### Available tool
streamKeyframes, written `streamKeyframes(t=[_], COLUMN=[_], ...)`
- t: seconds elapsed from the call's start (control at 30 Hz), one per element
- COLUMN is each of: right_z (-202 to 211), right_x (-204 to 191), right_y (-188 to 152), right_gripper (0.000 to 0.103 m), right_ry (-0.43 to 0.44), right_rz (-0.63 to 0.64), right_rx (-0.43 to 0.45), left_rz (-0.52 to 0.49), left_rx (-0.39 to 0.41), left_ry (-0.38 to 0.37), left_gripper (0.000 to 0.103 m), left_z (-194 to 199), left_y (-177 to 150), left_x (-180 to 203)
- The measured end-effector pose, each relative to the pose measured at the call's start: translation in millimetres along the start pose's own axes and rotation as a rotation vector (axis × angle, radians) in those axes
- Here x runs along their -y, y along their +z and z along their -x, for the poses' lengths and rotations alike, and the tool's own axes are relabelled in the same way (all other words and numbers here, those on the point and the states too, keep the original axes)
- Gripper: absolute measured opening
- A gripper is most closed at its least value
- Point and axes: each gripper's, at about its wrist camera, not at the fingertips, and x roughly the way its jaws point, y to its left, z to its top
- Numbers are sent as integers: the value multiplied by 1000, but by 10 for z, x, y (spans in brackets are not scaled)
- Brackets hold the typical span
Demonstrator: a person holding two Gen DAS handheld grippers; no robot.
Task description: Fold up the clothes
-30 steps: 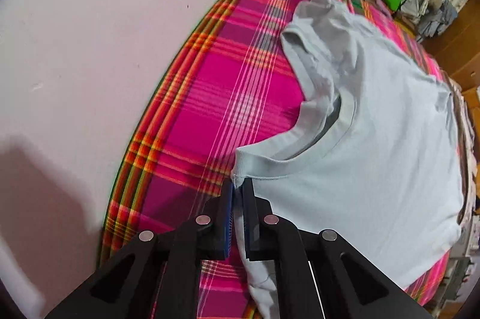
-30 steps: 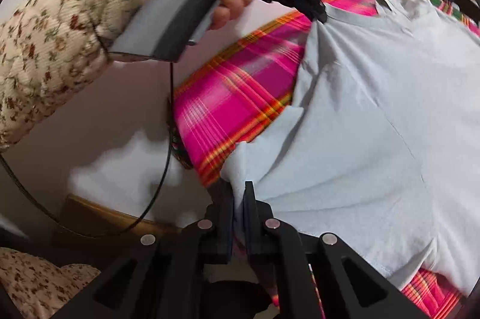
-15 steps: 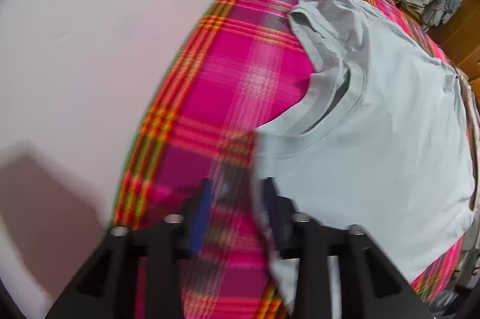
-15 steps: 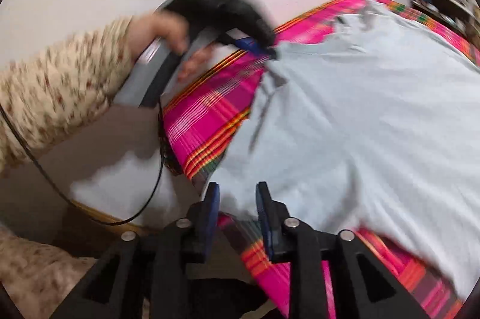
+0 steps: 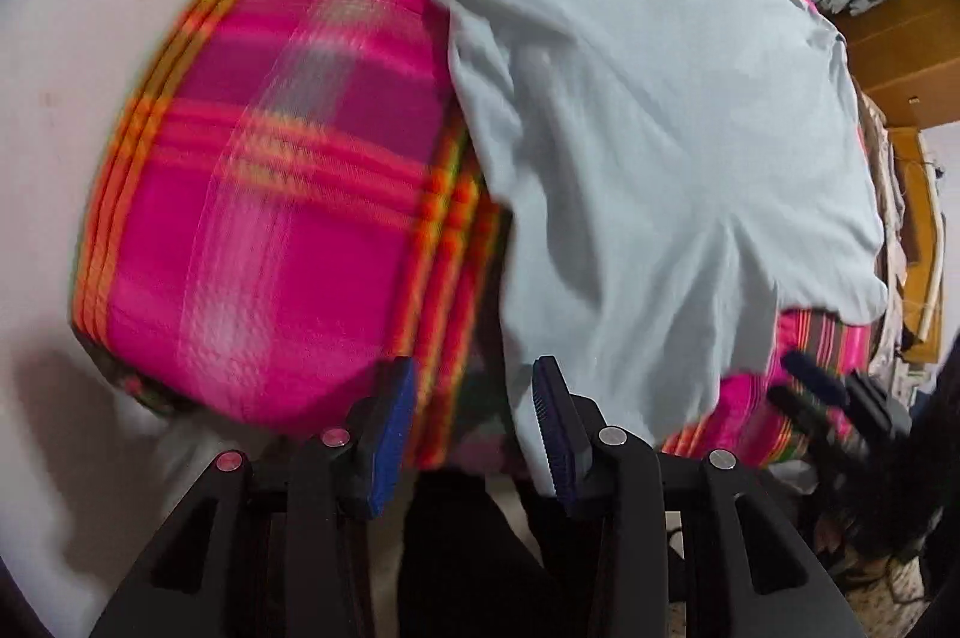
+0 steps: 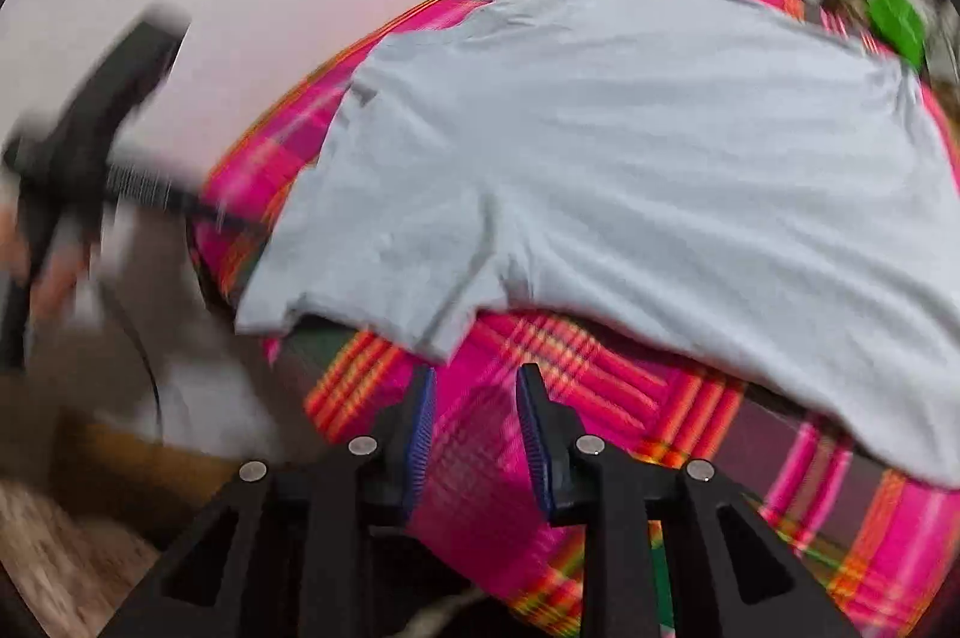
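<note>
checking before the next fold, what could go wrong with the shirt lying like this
1. The pale grey cotton t-shirt hangs over the edge of the pink plaid blanket; it might slide off.
2. Wrinkles near its hem could get folded in.
3. Both the left hand-held gripper and right hand-held gripper are open and empty, so a regrasp may pinch blanket too.

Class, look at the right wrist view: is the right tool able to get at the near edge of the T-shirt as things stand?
Probably yes. The right tool is open and empty, and the T-shirt hem hangs just ahead of its tips over the plaid blanket, with nothing lying between them.
</note>
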Motion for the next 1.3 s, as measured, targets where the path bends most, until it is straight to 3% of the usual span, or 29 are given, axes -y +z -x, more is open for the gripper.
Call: streamKeyframes(t=[0.1,0.23,0.27,0.3,0.33,0.37,0.47,0.53,0.77,1.1,1.17,1.23,1.3], right_z=[-41,-266,-296,-327,-357,-381,-368,-355,-235,-206,-120,-6,120], right_x=[59,-86,-95,-104,-112,-119,-68,-17,57,-26,-29,-23,20], right_y=[98,175,163,150,138,124,71,43,-46,-146,-198,-255,-335], right_gripper=[29,28,25,13,8,8,5,5,5,8,9,12,14], right_ry=[45,57,60,62,65,68,90,117,185,121,95,71,40], right_rz=[-73,-41,-47,-53,-59,-66,-117,-162,-261,-151,-117,-99,-111], right_rx=[16,-10,-19,-28,-37,-44,-44,-47,-43,-125,-140,-130,-123], left_rz=[5,23,18,8,-3,-15,-46,-42,-76,-66,-50,-35,-28], left_rx=[14,27,35,40,44,48,67,78,86,76,78,75,84], left_ry=[10,47,60,75,93,111,189,200,242,211,203,183,162], left_gripper=[48,48,48,47,45,45,24,2,2,5,11,26,29], left_z=[-32,-64,-73,-82,-95,-108,-137,-146,-182,-161,-136,-91,-21], left_y=[-71,-129,-147,-163,-169,-176,-176,-182,-217,-161,-146,-186,-206], left_x=[42,101,125,149,177,204,259,242,223,163,142,92,38])
